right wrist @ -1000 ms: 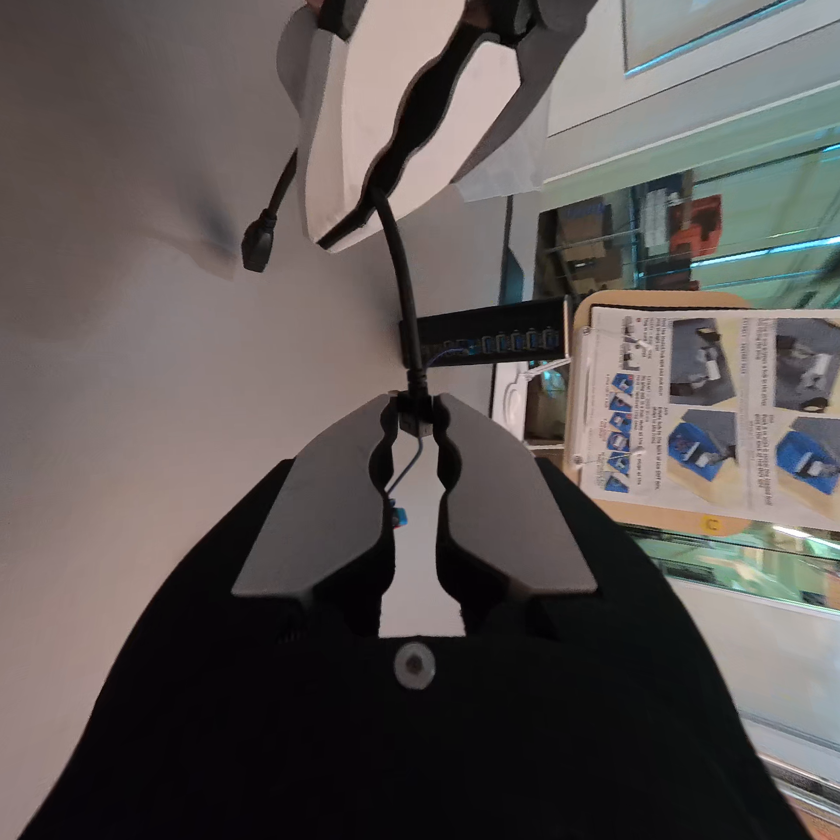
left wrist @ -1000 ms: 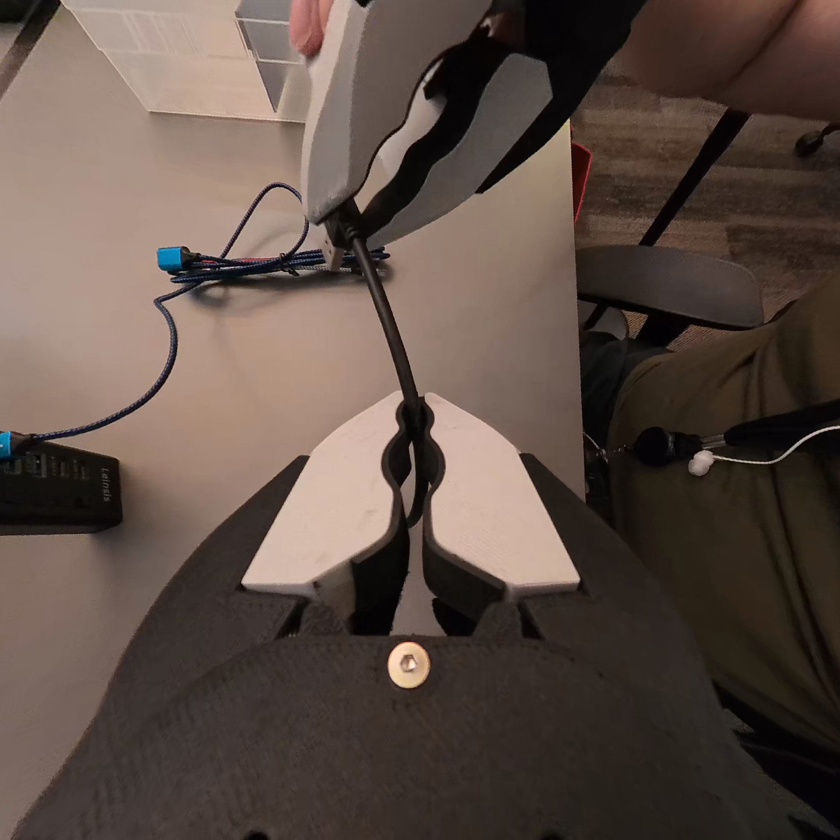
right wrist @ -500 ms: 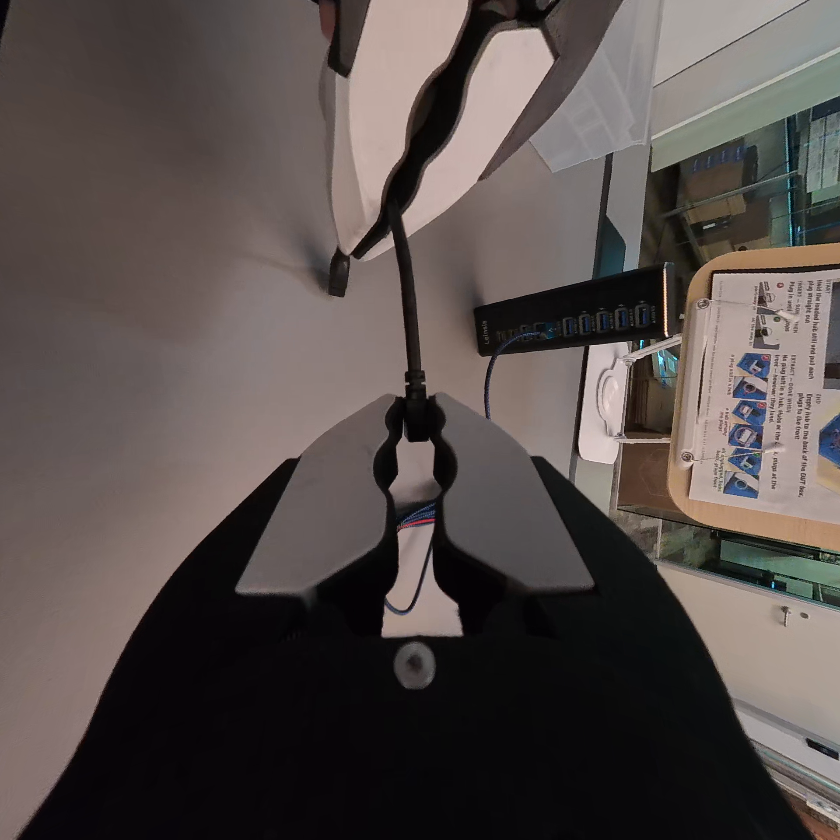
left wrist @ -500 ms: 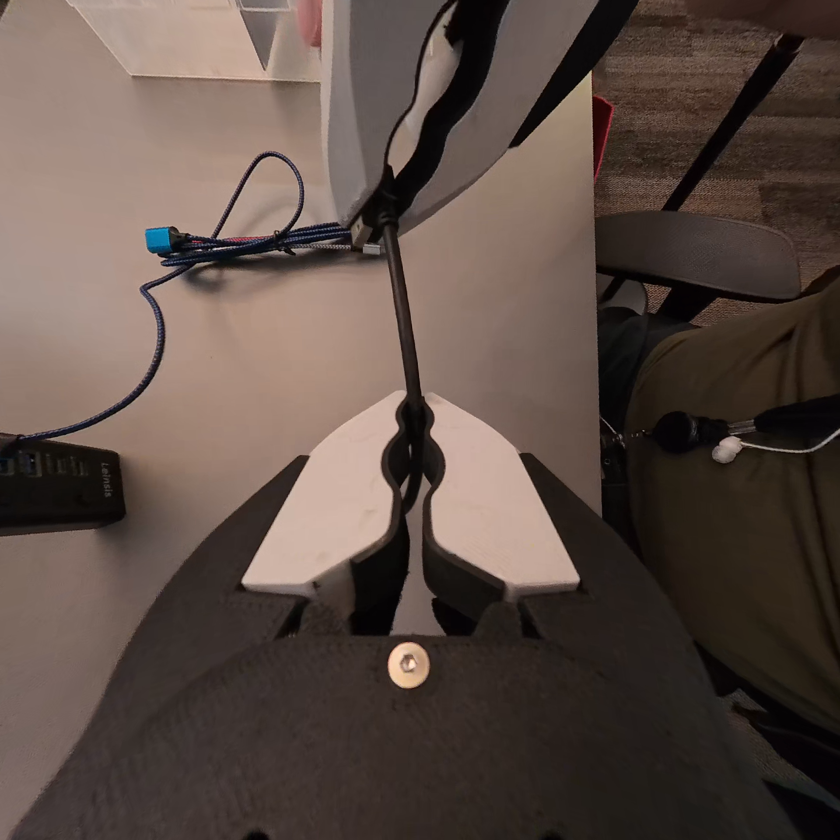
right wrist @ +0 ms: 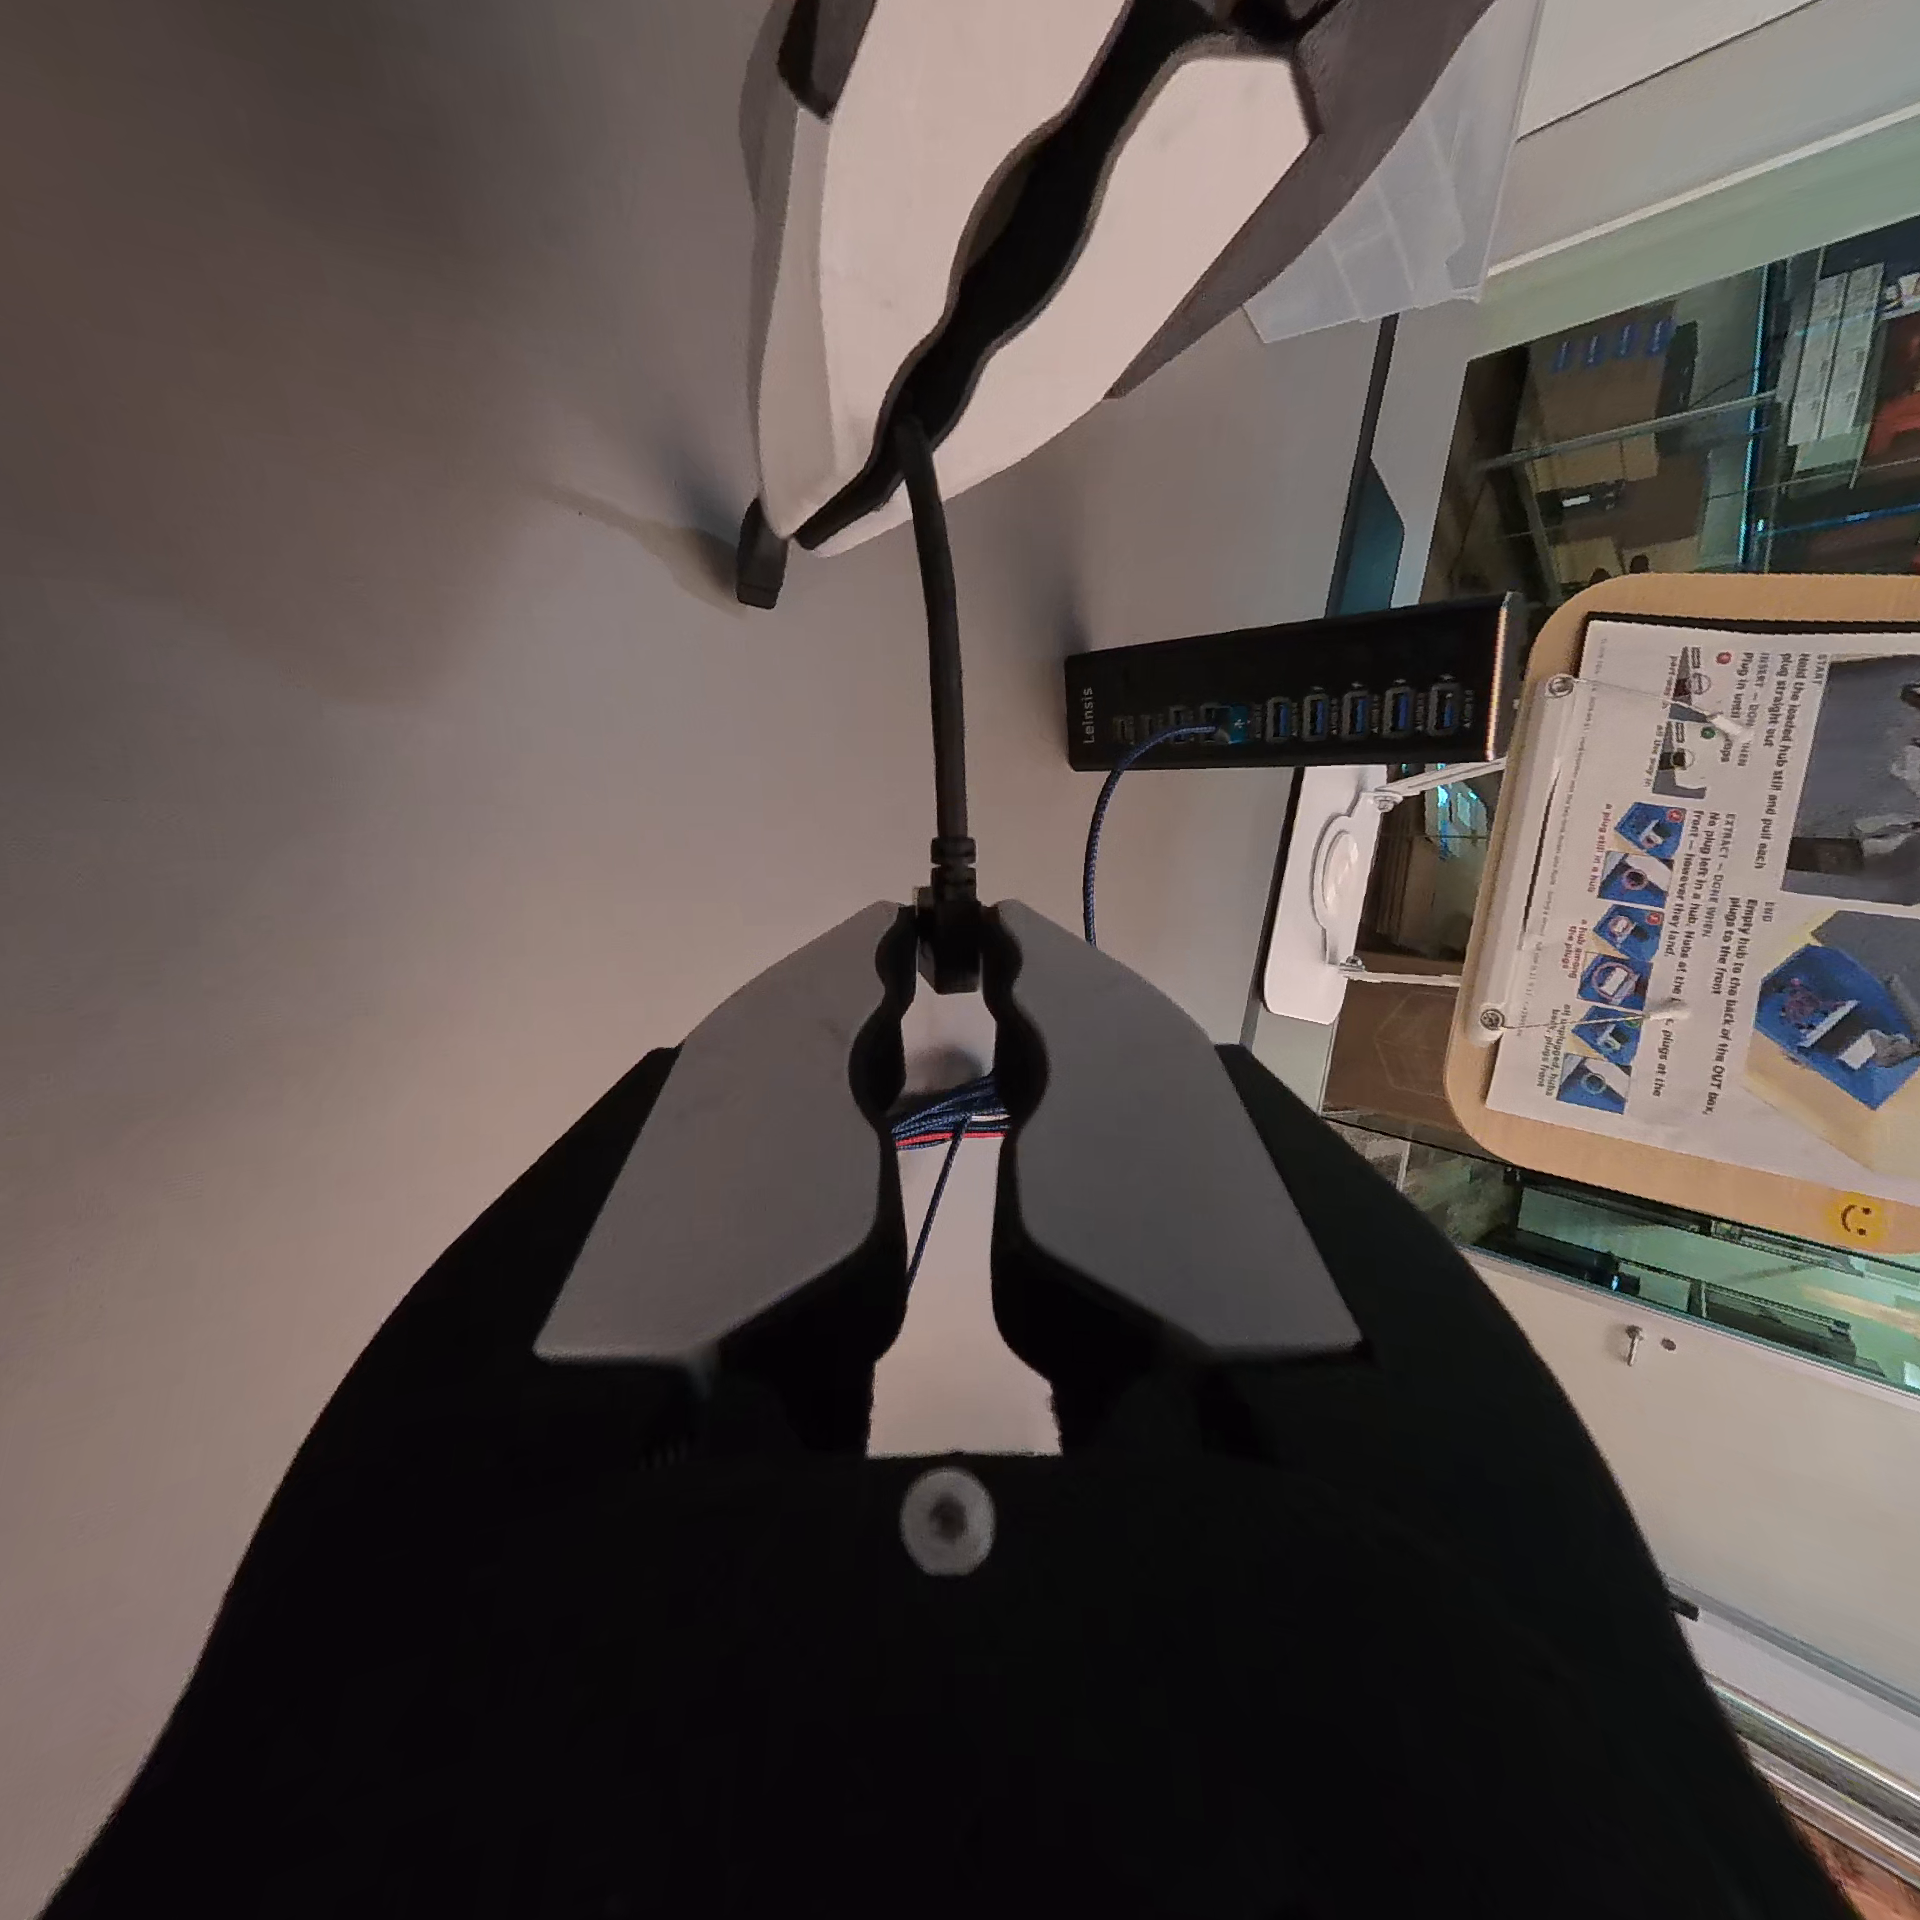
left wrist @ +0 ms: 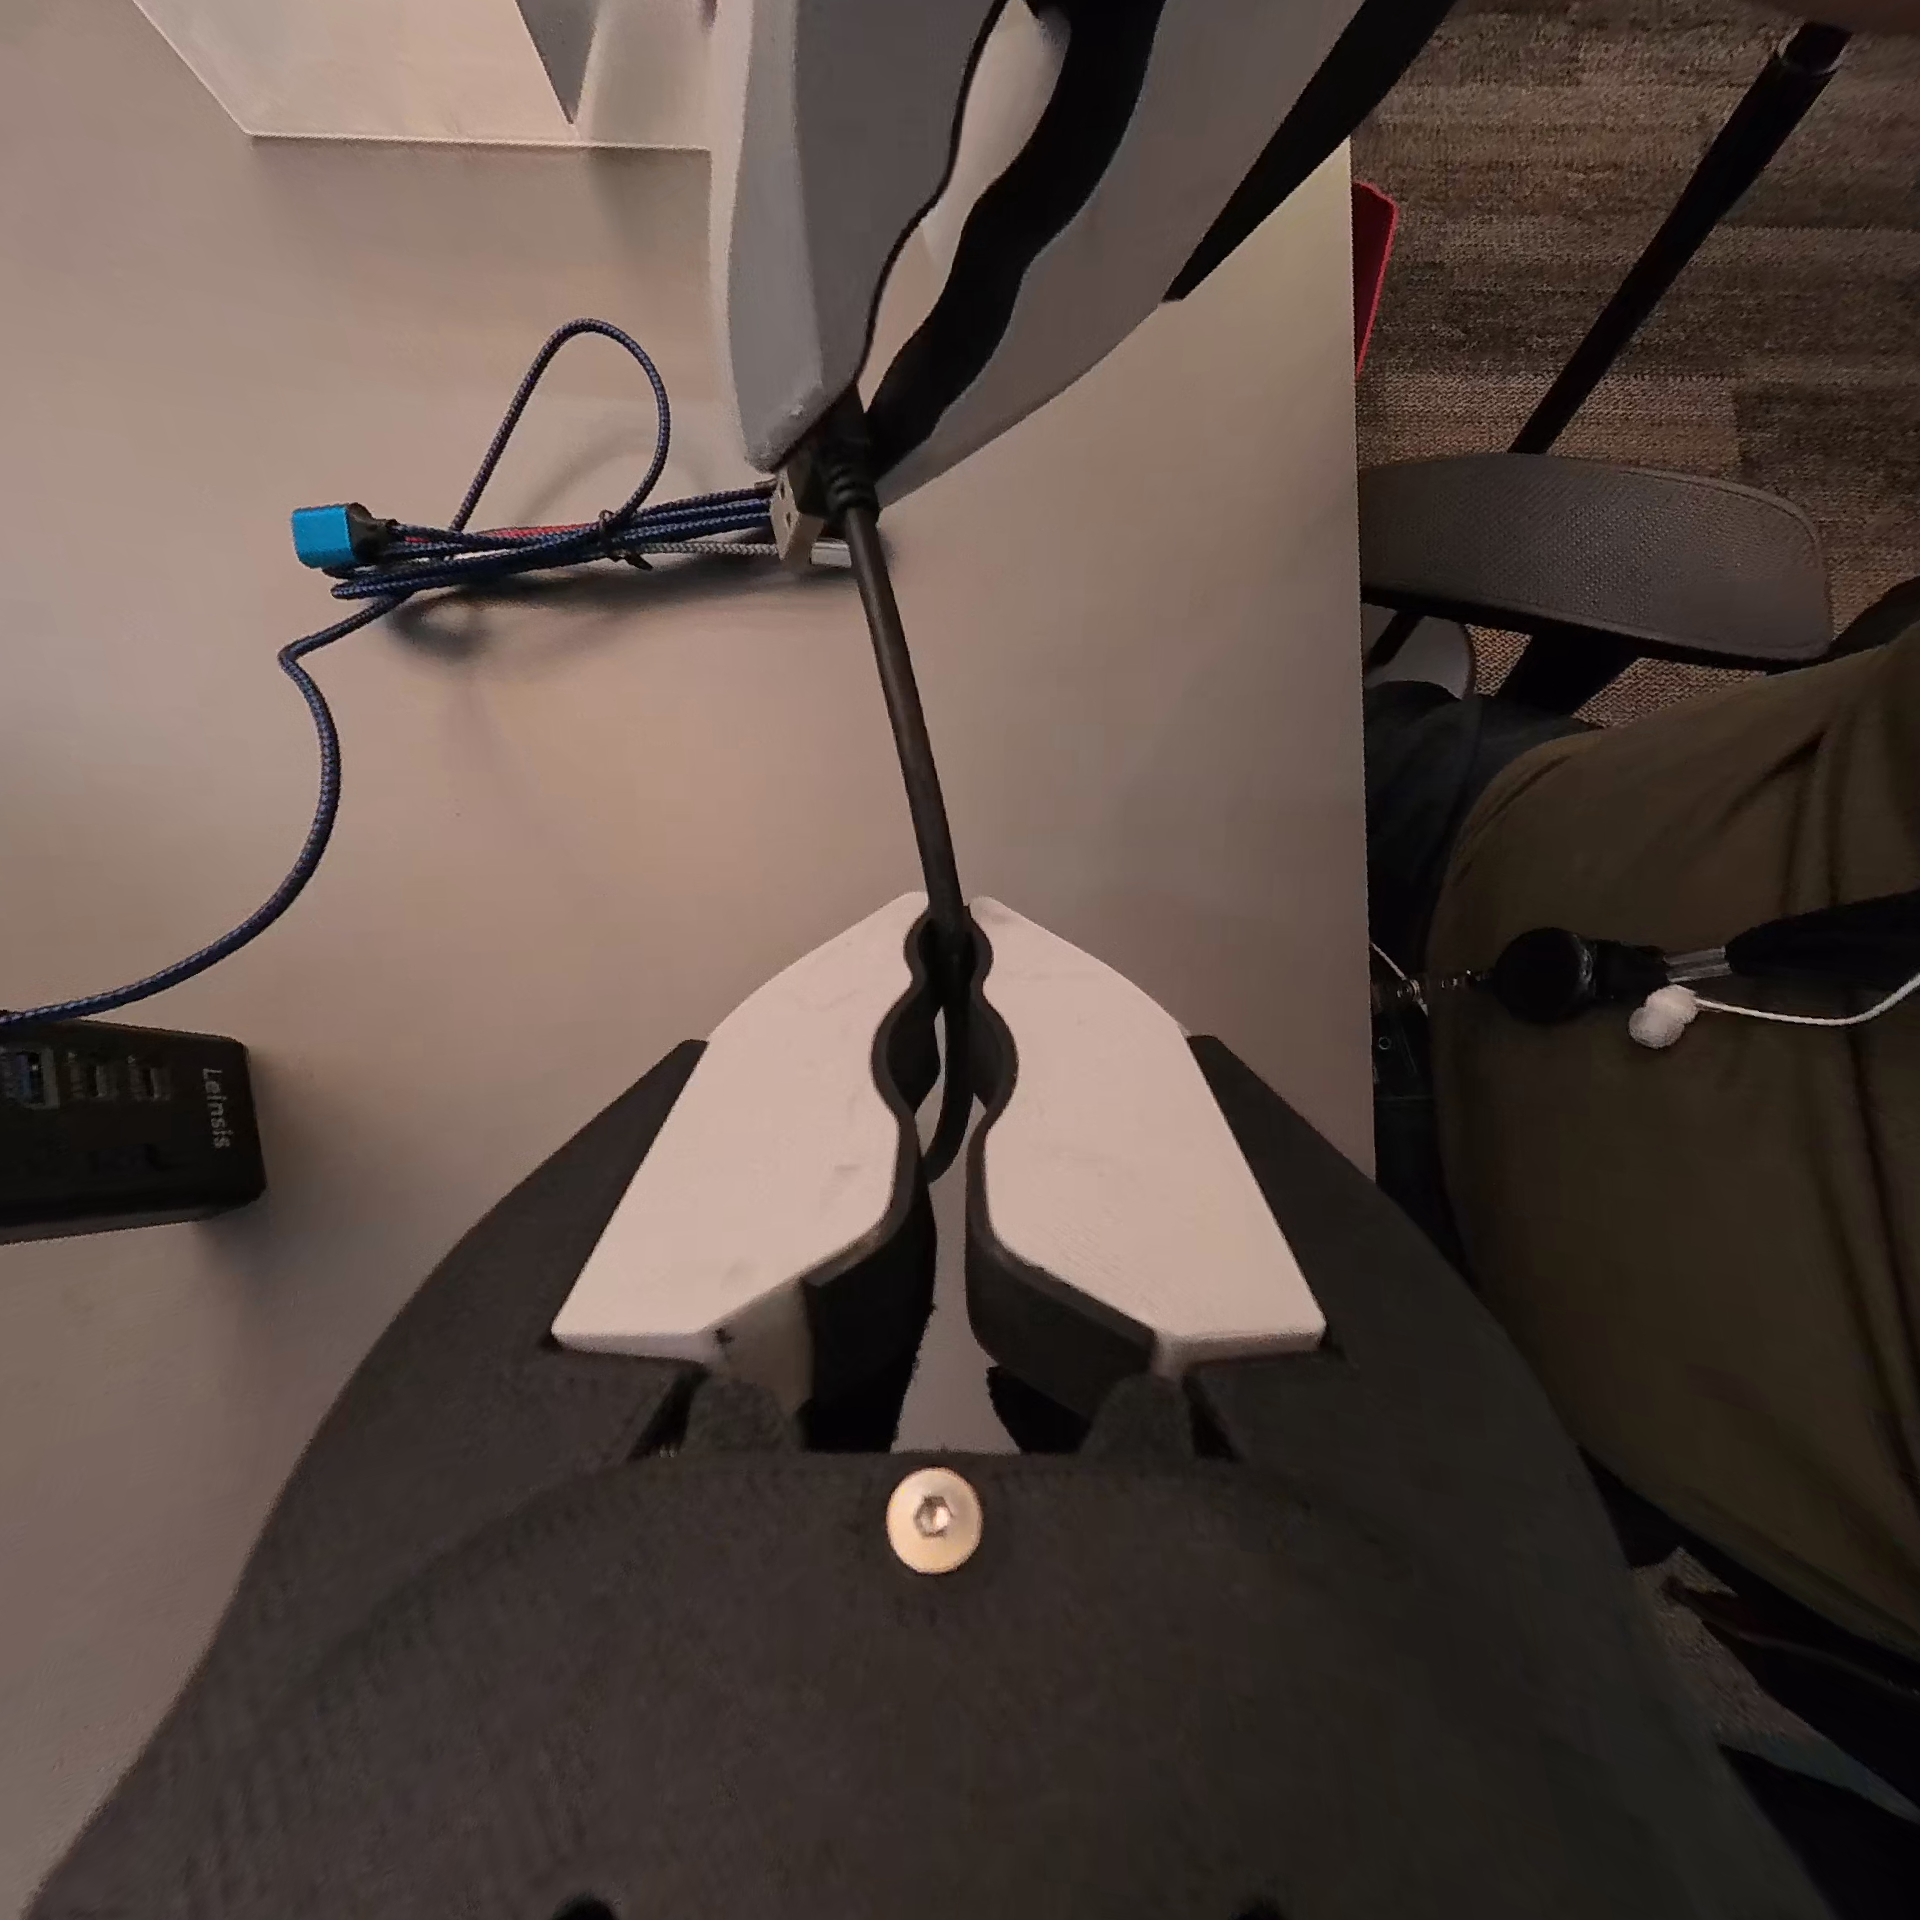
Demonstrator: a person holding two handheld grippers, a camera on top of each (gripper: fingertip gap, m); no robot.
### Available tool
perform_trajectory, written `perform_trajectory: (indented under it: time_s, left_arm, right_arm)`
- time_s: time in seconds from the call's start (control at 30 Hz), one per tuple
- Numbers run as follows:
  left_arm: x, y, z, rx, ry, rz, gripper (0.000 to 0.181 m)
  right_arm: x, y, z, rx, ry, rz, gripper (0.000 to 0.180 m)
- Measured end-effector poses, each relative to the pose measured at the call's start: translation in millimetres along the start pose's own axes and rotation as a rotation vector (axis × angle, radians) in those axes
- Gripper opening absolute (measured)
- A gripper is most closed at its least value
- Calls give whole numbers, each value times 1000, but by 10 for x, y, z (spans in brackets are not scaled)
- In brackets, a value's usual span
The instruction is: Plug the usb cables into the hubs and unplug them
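Table (left wrist: 520,779) beneath me — hub (right wrist: 1288,707) flat on it, blue cable (left wrist: 312,769) plugged in. My left tongs (left wrist: 940,920) pinch the black cable (left wrist: 904,707) mid-length; my right tongs (right wrist: 948,914) clamp its plug (right wrist: 948,951) — both closed tight.

A pale table (left wrist: 520,779) stands over brown carpet (left wrist: 1558,260) beside a dark chair (left wrist: 1590,561).
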State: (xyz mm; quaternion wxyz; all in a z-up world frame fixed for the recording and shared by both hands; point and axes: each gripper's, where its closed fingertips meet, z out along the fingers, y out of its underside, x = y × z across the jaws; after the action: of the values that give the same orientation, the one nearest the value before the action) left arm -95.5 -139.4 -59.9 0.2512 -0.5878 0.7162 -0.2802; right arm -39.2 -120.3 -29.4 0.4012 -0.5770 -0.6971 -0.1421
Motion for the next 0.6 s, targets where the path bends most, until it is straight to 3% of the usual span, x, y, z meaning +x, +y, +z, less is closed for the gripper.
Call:
perform_trajectory:
  time_s: [0.6]
  left_arm:
    - [47, -8, 36, -7, 7, 11, 0]
  right_arm:
    - [-136, 76, 59, -71, -76, 16, 8]
